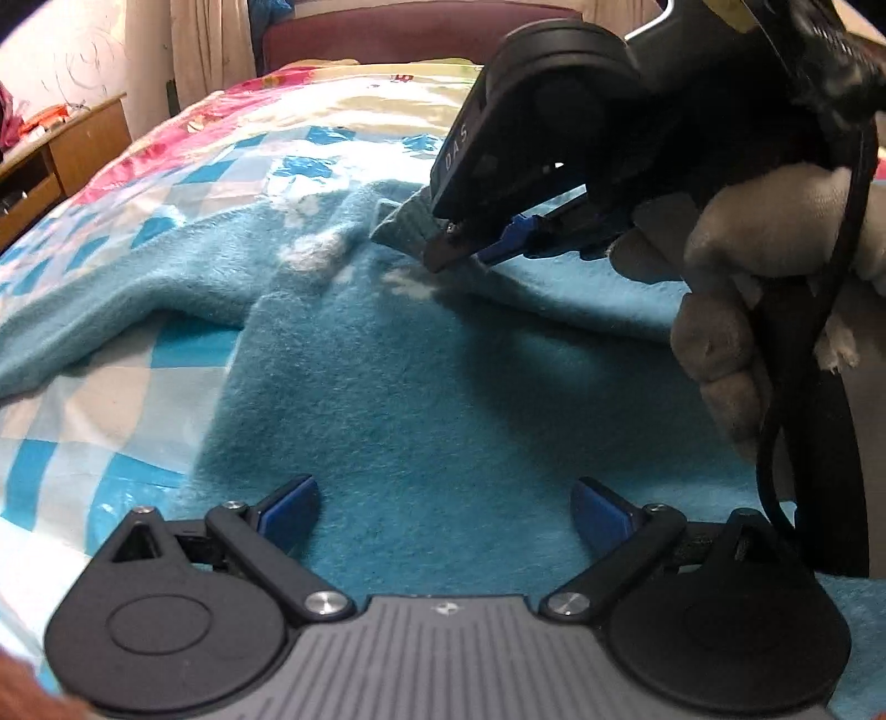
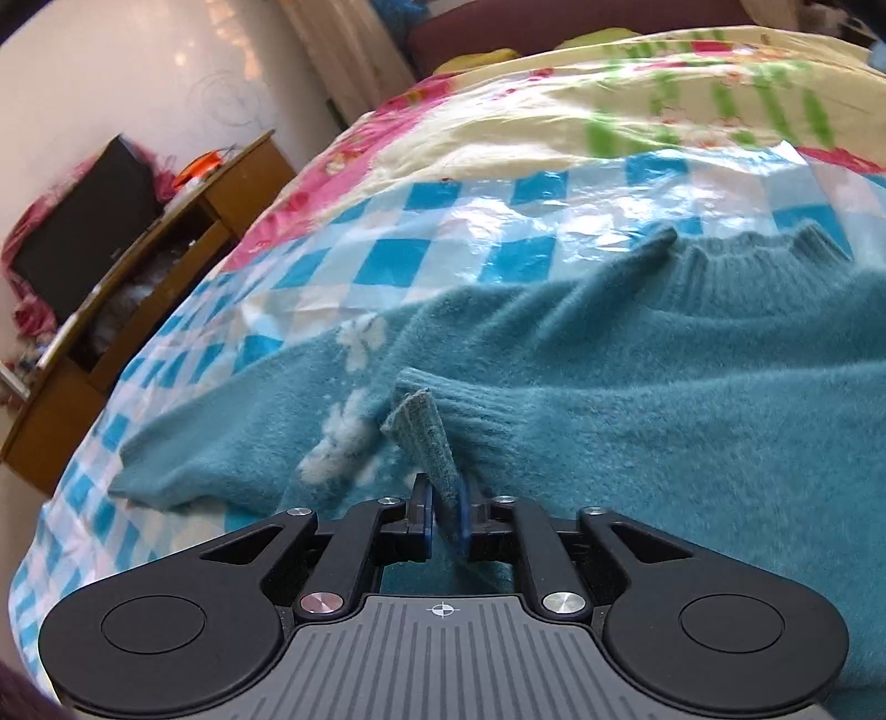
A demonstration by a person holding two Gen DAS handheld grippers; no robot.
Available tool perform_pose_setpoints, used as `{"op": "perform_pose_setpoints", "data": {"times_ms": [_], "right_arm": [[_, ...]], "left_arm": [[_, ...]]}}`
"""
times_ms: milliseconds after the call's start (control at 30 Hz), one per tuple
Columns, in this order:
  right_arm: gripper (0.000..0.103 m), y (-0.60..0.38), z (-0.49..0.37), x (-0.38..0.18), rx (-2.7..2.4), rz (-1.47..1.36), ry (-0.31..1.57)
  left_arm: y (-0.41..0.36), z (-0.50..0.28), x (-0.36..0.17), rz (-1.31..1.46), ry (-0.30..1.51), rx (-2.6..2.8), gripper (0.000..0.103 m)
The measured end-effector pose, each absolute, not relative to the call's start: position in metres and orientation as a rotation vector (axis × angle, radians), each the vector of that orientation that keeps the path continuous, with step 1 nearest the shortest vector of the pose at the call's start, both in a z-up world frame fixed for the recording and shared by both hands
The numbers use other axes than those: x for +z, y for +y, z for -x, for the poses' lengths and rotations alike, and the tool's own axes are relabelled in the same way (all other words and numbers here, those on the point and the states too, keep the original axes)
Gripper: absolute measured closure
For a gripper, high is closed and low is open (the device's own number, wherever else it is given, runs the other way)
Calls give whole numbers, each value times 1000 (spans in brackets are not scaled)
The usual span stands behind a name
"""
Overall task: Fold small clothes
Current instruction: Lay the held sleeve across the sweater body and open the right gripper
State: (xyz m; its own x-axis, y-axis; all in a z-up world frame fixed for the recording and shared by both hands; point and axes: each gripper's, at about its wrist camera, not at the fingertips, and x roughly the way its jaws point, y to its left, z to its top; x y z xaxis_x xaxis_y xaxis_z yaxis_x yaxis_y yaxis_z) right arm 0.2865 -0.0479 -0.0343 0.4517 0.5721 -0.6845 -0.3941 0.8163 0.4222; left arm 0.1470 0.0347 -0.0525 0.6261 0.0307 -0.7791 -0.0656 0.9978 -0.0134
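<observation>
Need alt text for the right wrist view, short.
The right gripper pinches a ribbed cuff of a fuzzy teal sweater, folded across its body. The sweater lies on a blue-checked plastic sheet over a bed.

White wall (image 2: 111, 66) with scribbles; wooden desk (image 2: 166, 266) at left; pale curtain (image 1: 210, 39); dark red headboard (image 1: 398, 36); bed (image 2: 498, 183) in floral, checked covers.

Left gripper (image 1: 446, 512) has open fuzzy teal sweater (image 1: 421, 399) ahead, frame centre. Upper right blocked: right gripper (image 1: 465, 252) and white-gloved hand (image 1: 775, 288). Wooden desk (image 1: 61, 160) far upper left, clear of path.
</observation>
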Motion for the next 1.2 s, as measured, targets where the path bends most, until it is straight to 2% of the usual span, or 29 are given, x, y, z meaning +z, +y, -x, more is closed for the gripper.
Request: {"op": "perform_pose_setpoints", "data": {"times_ms": [200, 300, 400, 567, 800, 1033, 1200], "right_arm": [[88, -31, -288, -35, 613, -103, 949], [93, -32, -294, -32, 570, -118, 919], [94, -49, -294, -13, 516, -213, 842], [94, -47, -290, 16, 488, -195, 703], [85, -10, -296, -24, 577, -66, 890], [77, -74, -279, 0, 584, -211, 817], [76, -152, -280, 2, 410, -257, 765]], "left_arm": [[42, -150, -53, 66, 895, 60, 2], [46, -149, -51, 95, 886, 56, 2], [49, -148, -48, 121, 877, 54, 2], [53, -144, -45, 141, 864, 62, 2], [42, -141, -51, 49, 873, 77, 2], [41, -141, -48, 55, 856, 88, 2], [36, -155, -37, 41, 800, 120, 2]]}}
